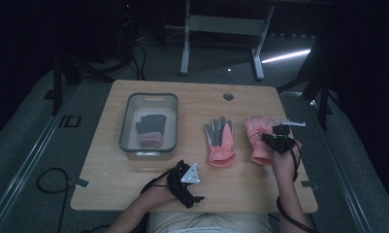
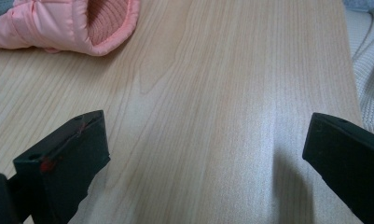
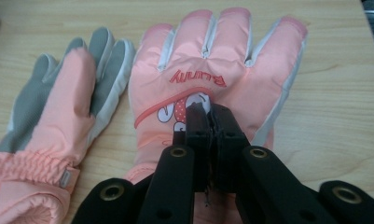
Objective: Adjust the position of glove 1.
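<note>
Two pink gloves lie flat on the wooden table (image 1: 134, 179). The right glove (image 1: 258, 141) (image 3: 222, 60) lies back up, with red lettering and a cartoon print. My right gripper (image 1: 272, 137) (image 3: 209, 112) rests on its back, its jaws pressed together and pinching the fabric at the print. The middle glove (image 1: 220, 138) (image 3: 49, 107) lies palm up, showing grey. My left gripper (image 1: 189, 183) (image 2: 205, 140) is open over bare wood near the front edge, nothing between its jaws. The middle glove's cuff (image 2: 77, 23) lies beyond it.
A clear grey-rimmed bin (image 1: 151, 95) stands at the table's left and holds a dark grey and pink glove (image 1: 150, 128). A round cable hole (image 1: 228, 96) sits near the far edge. The table's right edge (image 2: 352, 70) is close to the left gripper's view.
</note>
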The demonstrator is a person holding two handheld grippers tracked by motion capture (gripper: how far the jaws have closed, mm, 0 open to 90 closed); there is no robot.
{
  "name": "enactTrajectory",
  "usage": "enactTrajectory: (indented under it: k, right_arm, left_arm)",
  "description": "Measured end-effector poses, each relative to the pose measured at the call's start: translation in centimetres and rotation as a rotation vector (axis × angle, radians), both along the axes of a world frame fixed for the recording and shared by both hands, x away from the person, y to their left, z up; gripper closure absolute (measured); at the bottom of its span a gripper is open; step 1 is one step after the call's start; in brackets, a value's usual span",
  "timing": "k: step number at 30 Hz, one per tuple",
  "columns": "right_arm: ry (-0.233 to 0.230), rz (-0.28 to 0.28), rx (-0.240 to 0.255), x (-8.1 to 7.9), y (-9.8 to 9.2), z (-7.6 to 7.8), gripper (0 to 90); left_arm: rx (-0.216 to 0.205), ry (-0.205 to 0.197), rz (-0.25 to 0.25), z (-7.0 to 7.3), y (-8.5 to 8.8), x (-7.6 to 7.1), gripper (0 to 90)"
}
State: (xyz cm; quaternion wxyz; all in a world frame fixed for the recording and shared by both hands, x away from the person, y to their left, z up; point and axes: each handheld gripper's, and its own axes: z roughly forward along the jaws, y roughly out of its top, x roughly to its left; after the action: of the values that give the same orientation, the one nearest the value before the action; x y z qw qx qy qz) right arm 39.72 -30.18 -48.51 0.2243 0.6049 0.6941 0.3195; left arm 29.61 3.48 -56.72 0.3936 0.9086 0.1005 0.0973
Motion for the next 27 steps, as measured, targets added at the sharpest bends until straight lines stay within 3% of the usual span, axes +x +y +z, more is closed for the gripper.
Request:
enactTrajectory:
  k: [18,27]
  right_arm:
    - [0.060,-0.014,-0.023,2.6,1.0,-3.5,85.1]
    - [0.077,0.019,-0.017,2.9,0.6,-3.9,82.1]
  left_arm:
    - [-0.001,0.000,-0.005,0.0,0.0,-0.1,0.0]
    - [0.001,0.001,-0.009,0.0,0.0,-0.1,0.0]
